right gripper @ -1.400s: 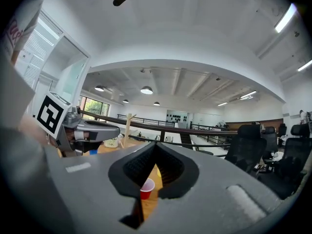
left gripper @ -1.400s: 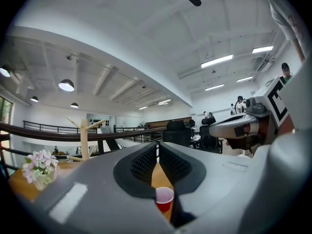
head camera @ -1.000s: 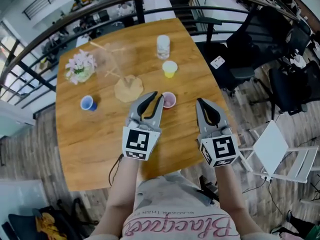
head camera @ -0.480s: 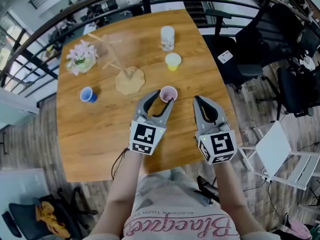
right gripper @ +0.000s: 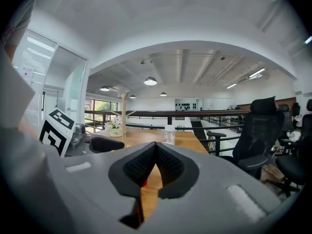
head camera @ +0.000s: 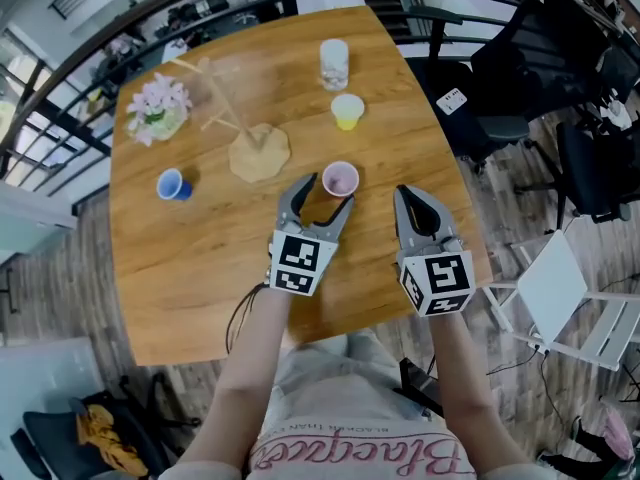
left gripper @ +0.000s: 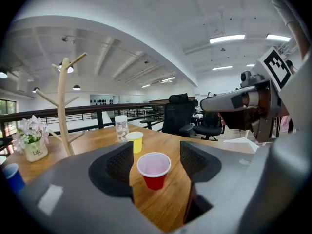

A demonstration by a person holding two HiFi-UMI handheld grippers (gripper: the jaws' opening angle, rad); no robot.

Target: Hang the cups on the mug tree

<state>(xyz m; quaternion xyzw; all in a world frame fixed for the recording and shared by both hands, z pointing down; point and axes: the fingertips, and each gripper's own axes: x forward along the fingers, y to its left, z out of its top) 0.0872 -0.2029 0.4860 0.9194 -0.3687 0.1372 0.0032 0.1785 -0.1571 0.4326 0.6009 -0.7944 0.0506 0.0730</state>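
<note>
Cups of thin plastic, none hung so far, are set upright around the mug tree (head camera: 258, 154) on the wooden tabletop (head camera: 200, 268). The red cup (head camera: 340, 179) is found nearest the person's side of the mug tree; it is tapered, red outside, pale within and rimmed in white. The yellow cup (head camera: 347, 110) is placed to the right of the mug tree, the blue cup (head camera: 172, 184) to its left. The mug tree is made of pale bare wood, with slanted pegs on a slim trunk and a flat, rounded base. Behind it a clear ribbed glass (head camera: 334, 63) and a small flower pot (head camera: 158, 118) are seen. The left tongs (head camera: 330, 189) have just been opening, and the red cup is framed between their ridged black pads without being touched. The right tongs (head camera: 403, 190) are held closed on nothing, further right of the mug tree.
</note>
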